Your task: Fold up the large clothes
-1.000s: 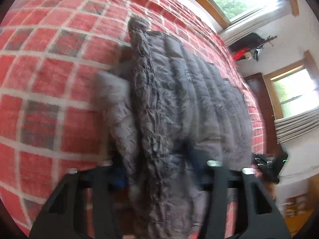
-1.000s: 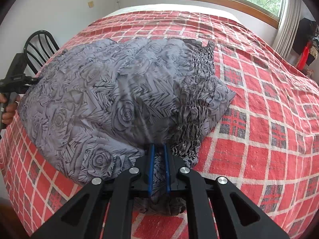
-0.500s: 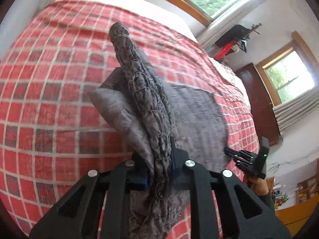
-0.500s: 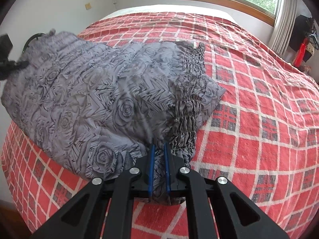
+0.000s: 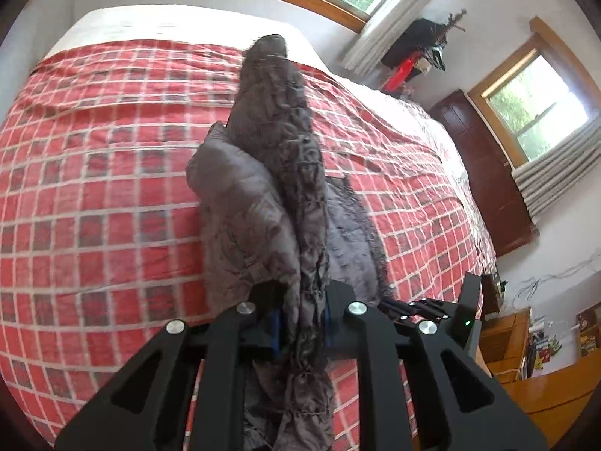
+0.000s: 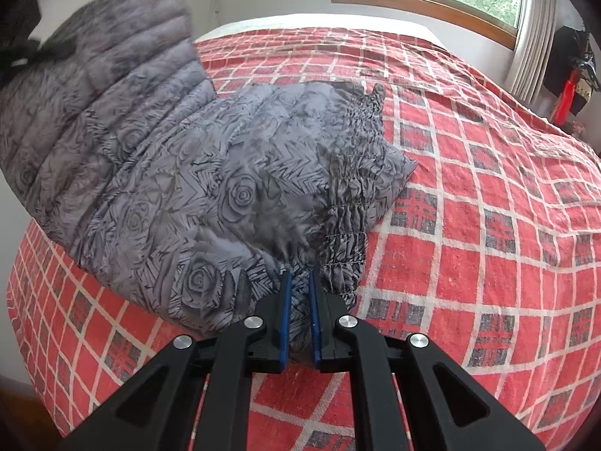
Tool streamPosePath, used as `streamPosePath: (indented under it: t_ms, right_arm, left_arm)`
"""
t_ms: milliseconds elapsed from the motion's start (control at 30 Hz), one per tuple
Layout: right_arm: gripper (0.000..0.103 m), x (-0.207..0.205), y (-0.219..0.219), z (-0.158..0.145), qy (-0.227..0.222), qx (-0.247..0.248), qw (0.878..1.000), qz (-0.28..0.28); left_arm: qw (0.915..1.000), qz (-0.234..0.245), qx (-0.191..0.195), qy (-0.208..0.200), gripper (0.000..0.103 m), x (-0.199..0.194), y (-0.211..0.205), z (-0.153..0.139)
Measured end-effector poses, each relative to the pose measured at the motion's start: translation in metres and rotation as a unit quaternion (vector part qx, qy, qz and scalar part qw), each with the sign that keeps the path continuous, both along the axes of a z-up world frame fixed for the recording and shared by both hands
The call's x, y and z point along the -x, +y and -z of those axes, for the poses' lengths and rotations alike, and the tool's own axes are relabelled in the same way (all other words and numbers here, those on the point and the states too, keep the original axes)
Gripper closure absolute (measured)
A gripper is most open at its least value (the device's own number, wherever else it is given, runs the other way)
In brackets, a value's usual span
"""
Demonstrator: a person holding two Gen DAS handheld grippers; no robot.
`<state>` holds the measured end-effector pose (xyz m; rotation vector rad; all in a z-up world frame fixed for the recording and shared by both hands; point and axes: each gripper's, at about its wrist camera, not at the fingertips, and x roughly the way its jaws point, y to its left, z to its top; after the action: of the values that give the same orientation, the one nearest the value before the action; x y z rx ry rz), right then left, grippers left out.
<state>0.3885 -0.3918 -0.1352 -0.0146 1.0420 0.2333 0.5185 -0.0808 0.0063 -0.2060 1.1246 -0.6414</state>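
Note:
A large grey garment with a rose print and a shirred band (image 6: 233, 173) lies partly on the bed and is lifted at two points. My right gripper (image 6: 298, 282) is shut on its near edge, low over the bedspread. My left gripper (image 5: 300, 315) is shut on another edge; in the left wrist view the grey garment (image 5: 278, 173) rises as a narrow ridge ahead of the fingers. The garment's far left part (image 6: 94, 49) is raised high in the right wrist view. The right gripper's body also shows in the left wrist view (image 5: 443, 308).
A red plaid bedspread (image 6: 488, 206) covers the bed. Windows with curtains (image 5: 544, 112) and a dark wooden door (image 5: 484, 173) stand beyond the bed. A wooden desk with small items (image 5: 537, 376) is at the lower right.
My left gripper has lifted its edge of the garment upward, pulling the cloth off the bed into a raised ridge. My right gripper has held its grip near the bed with little movement.

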Motion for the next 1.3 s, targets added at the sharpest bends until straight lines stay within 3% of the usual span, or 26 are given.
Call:
streamPosePath:
  t_ms: [600, 833, 900, 1033, 1167, 1300]
  right_arm:
    - [0.096, 0.003, -0.005, 0.002, -0.003, -0.018, 1.0, -0.017]
    - [0.096, 0.006, -0.013, 0.0, 0.002, -0.041, 0.999, -0.02]
    - [0.096, 0.006, -0.017, -0.002, 0.003, -0.05, 0.999, -0.019]
    - [0.093, 0.008, -0.029, -0.012, 0.004, -0.075, 0.997, -0.01]
    - [0.091, 0.005, -0.044, -0.029, 0.005, -0.124, 0.992, 0.007]
    - [0.084, -0.003, -0.048, -0.053, -0.005, -0.151, 0.988, 0.016]
  left_arm:
    - [0.9972, 0.06, -0.044, 0.009, 0.087, 0.011, -0.125, 0.04]
    - [0.9954, 0.091, 0.007, 0.026, 0.065, 0.017, -0.154, 0.064]
    - [0.9946, 0.094, 0.027, 0.033, 0.06, 0.019, -0.158, 0.071]
    - [0.9946, 0.089, 0.047, 0.026, 0.06, 0.025, -0.155, 0.077]
    - [0.9951, 0.072, 0.068, 0.004, 0.056, 0.031, -0.137, 0.058]
    - [0.9961, 0.058, 0.062, -0.026, 0.052, 0.038, -0.116, 0.037]
